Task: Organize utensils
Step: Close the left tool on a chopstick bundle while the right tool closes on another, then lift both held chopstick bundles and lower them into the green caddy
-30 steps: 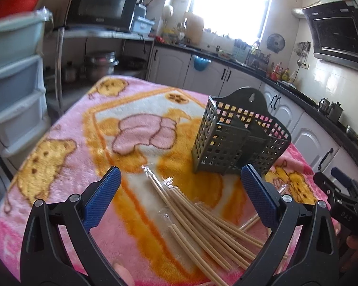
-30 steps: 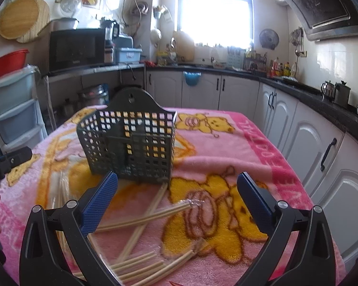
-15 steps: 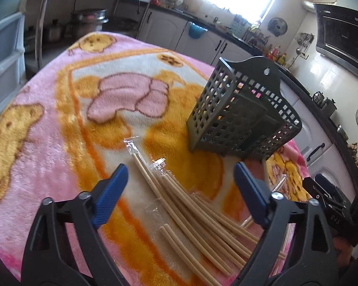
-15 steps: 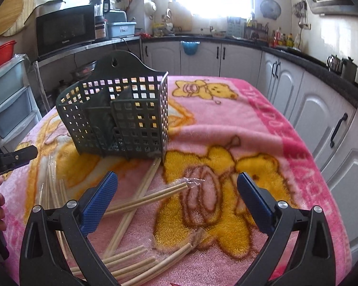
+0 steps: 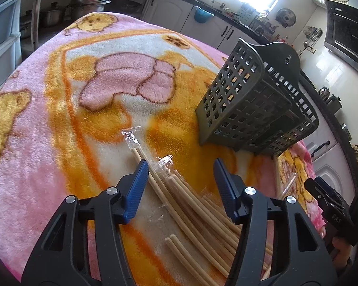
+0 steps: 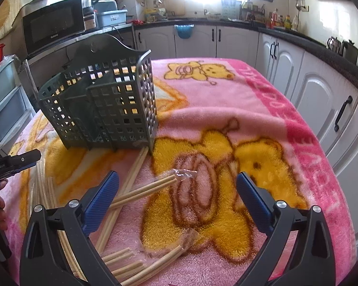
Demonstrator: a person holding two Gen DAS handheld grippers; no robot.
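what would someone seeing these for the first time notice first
The bright pink cartoon-bear blanket covering the whole table grabs the eye first. On it stands a dark grey perforated utensil basket, empty as far as can be seen, toward the far side. In front of it lie scattered pairs of wooden chopsticks in clear wrappers, with the left gripper right above them, its jaws just narrowed around several but not pressing any.

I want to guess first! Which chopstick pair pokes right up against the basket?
The wrapped chopstick pair whose far end reaches the basket's bottom corner; the others lie farther away.
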